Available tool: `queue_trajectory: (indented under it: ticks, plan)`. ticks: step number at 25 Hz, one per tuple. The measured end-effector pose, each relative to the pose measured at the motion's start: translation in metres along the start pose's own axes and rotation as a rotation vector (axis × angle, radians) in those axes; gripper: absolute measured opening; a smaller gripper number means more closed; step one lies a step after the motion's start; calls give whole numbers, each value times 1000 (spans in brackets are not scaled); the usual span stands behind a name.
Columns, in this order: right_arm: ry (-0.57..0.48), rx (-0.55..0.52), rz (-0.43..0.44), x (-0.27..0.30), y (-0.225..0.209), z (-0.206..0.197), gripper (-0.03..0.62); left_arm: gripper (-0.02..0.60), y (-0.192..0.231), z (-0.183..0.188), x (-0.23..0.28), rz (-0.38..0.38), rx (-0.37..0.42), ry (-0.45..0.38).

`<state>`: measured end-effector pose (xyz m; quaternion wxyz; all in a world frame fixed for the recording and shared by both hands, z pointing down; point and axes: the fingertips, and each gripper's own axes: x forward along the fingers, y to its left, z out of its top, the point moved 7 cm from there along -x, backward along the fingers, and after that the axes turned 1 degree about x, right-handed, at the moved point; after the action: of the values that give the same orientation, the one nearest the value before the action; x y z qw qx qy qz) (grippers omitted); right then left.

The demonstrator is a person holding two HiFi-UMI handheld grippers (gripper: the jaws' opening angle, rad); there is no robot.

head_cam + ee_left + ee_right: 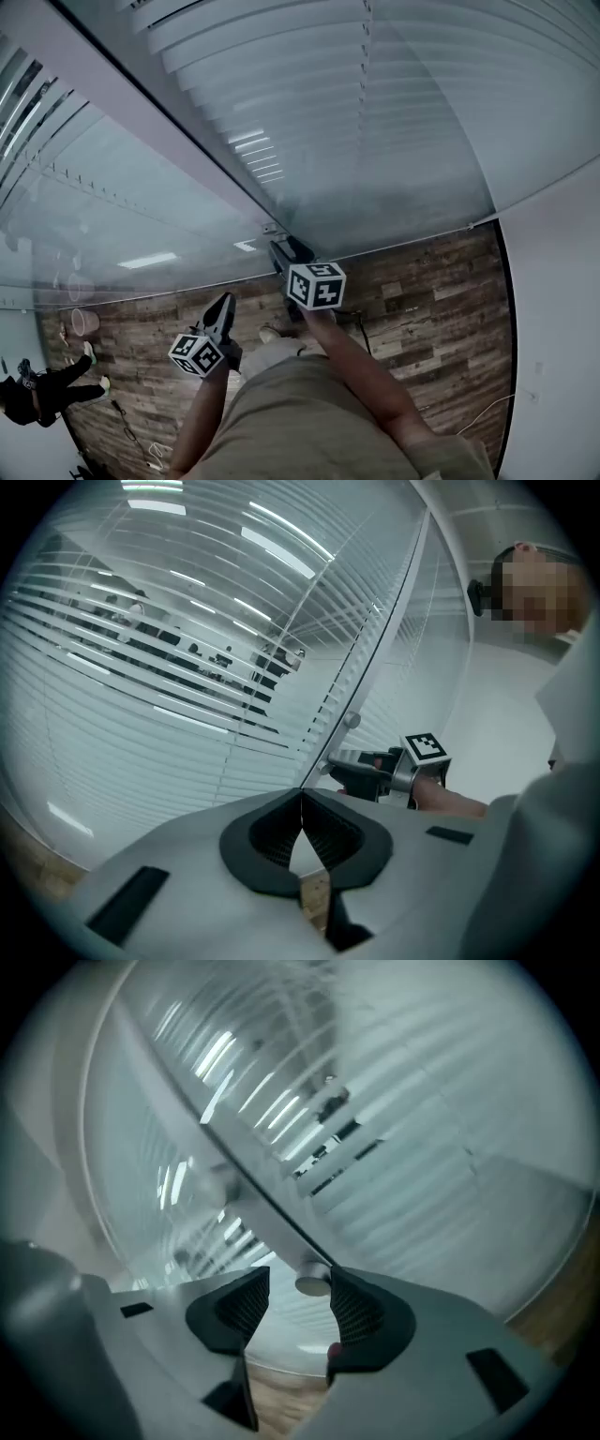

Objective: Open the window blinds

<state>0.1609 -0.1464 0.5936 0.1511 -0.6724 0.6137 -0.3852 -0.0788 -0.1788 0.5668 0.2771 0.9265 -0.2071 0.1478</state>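
1. Two tools: the left tool (223, 305) and the right tool (279, 249).
2. Two marker cubes: a left cube (197, 354) and a right cube (316, 285).
3. Two sets of blinds: the wide blinds (375, 103) and the narrow blinds (23, 94) at the head view's left edge.
4. One round knob (312, 1284).
5. Seemingly one person (37, 392) far off, small and dark.

Right claw (298, 1299) jaws apart; round knob (312, 1284) between them; blinds (422, 1166) beyond.
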Motion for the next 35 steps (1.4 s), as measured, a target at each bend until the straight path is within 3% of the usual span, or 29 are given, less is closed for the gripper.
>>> queue_trajectory:
  ticks: [2, 4, 12, 13, 14, 15, 16, 19, 20, 21, 25, 27, 29, 31, 33, 35]
  plan:
    - [-32, 317, 93, 1, -17, 1, 187, 15, 5, 1, -4, 13, -1, -3]
    - [-17, 499, 141, 4, -30, 2, 136, 15, 8, 0, -7, 25, -3, -2]
    - [-13, 673, 204, 9, -35, -5, 153, 15, 9, 4, -10, 38, -11, -14]
    - [-12, 668, 200, 9, -34, -4, 129, 15, 9, 4, -10, 39, -13, -16]
    - [-2, 614, 173, 8, -32, -2, 129, 15, 9, 3, -10, 41, -14, -15]
    - [24, 489, 111, 8, -28, 1, 127, 15, 8, 1, -9, 41, -15, -12]
    - [69, 286, 13, 7, -22, 4, 127, 15, 8, -3, -6, 40, -13, -7]
    - [201, -475, -288, 13, 2, -4, 129, 15, 6, -19, 5, 30, -13, -4]
    - [211, -602, -322, 14, 4, -11, 132, 15, 5, -21, 6, 28, -15, -7]
    - [208, -638, -320, 13, 3, -14, 132, 15, 3, -22, 8, 26, -14, -10]
    - [166, -490, -197, 5, -6, -10, 144, 15, -3, -17, 12, 12, -6, -9]
    - [110, -251, -84, 0, -16, -13, 216, 15, -1, -15, 12, 17, -10, -11]
    - [71, 74, 34, 0, -28, -16, 216, 15, 5, -14, 11, 25, -12, -14]
    - [49, 313, 109, 5, -37, -19, 216, 15, 11, -16, 10, 31, -16, -11]
    - [39, 439, 141, 9, -44, -19, 213, 15, 15, -19, 9, 33, -19, -9]
    - [35, 500, 157, 10, -47, -17, 153, 15, 13, -16, 8, 32, -20, -12]
